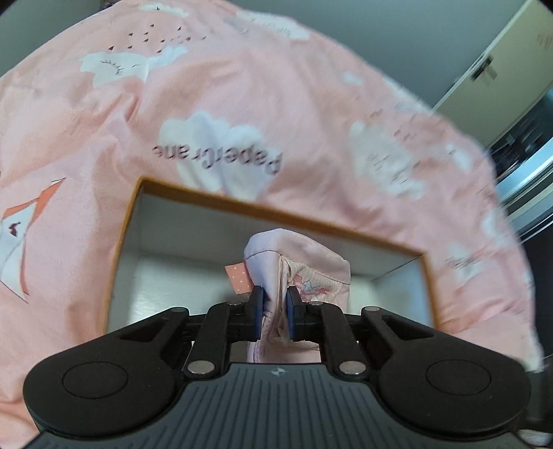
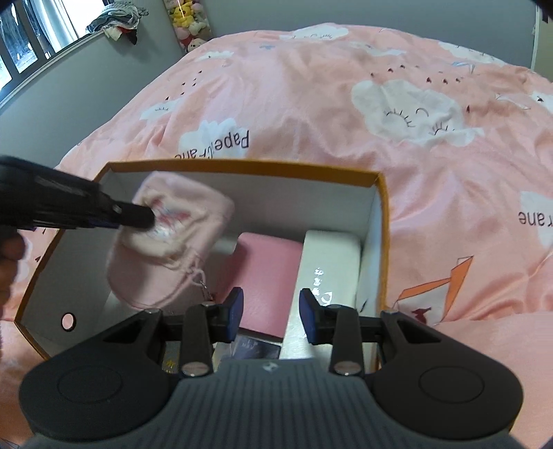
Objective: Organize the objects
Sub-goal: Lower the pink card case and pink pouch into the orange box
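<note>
A pale pink fabric pouch (image 1: pixel 304 273) with a cartoon print hangs over the open orange-rimmed box (image 1: pixel 131 221), and my left gripper (image 1: pixel 275 307) is shut on its fabric. In the right wrist view the same pouch (image 2: pixel 172 241) shows blurred above the left half of the box (image 2: pixel 382 207), with the left gripper (image 2: pixel 145 216) reaching in from the left. My right gripper (image 2: pixel 271 312) stands open above the box's near side with nothing between its fingers. Inside the box lie a pink case (image 2: pixel 266 276) and a white case (image 2: pixel 325 269).
The box sits on a bed with a pink cloud-print duvet (image 2: pixel 311 103). Grey walls surround the bed, a window ledge with clothes (image 2: pixel 114 20) and plush toys (image 2: pixel 190 20) is at the far left. A cabinet (image 1: pixel 501 62) stands at the right in the left wrist view.
</note>
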The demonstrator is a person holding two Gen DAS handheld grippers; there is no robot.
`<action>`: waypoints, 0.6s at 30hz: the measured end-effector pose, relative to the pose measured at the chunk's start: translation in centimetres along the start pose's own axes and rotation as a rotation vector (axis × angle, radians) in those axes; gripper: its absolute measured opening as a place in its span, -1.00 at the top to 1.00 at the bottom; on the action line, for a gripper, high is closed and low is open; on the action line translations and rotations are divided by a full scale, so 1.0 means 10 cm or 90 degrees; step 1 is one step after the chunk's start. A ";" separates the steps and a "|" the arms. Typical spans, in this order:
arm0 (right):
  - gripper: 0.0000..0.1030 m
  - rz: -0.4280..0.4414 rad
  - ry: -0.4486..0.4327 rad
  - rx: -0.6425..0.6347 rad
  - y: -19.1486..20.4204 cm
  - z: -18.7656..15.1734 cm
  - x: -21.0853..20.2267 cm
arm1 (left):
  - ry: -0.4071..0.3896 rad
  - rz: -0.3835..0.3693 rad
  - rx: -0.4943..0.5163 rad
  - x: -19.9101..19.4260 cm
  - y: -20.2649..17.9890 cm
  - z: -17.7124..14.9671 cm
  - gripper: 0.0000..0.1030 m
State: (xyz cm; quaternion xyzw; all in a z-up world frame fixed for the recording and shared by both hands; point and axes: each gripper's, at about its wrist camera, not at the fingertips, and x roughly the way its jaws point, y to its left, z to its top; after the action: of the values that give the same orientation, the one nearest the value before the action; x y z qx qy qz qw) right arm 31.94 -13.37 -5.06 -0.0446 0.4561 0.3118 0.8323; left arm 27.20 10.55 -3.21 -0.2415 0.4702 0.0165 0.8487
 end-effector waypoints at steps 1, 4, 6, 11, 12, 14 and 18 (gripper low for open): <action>0.27 -0.003 -0.003 0.001 -0.01 0.01 -0.02 | 0.000 -0.014 -0.011 -0.01 -0.02 0.00 0.71; 0.27 -0.026 -0.014 -0.002 -0.02 0.03 -0.06 | 0.015 -0.042 -0.049 0.13 -0.07 -0.03 0.71; 0.27 -0.049 -0.020 -0.009 -0.02 0.03 -0.06 | 0.022 -0.047 -0.074 0.29 -0.08 -0.08 0.71; 0.27 -0.066 -0.015 -0.032 -0.01 -0.01 0.01 | 0.036 -0.041 -0.124 0.65 -0.06 -0.21 0.71; 0.27 -0.064 -0.013 -0.036 0.00 -0.01 0.02 | 0.037 -0.036 -0.134 0.70 -0.06 -0.22 0.71; 0.27 -0.062 -0.008 -0.048 0.03 -0.02 0.07 | 0.034 -0.030 -0.137 0.75 -0.06 -0.24 0.70; 0.34 -0.059 0.003 -0.065 0.09 -0.02 0.18 | 0.036 -0.023 -0.134 0.81 -0.06 -0.23 0.55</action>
State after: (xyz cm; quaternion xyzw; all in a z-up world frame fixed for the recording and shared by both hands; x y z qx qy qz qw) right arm 31.96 -11.83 -6.42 -0.1091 0.4391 0.2955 0.8414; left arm 30.02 7.44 -10.56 -0.3382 0.4852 0.0439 0.8051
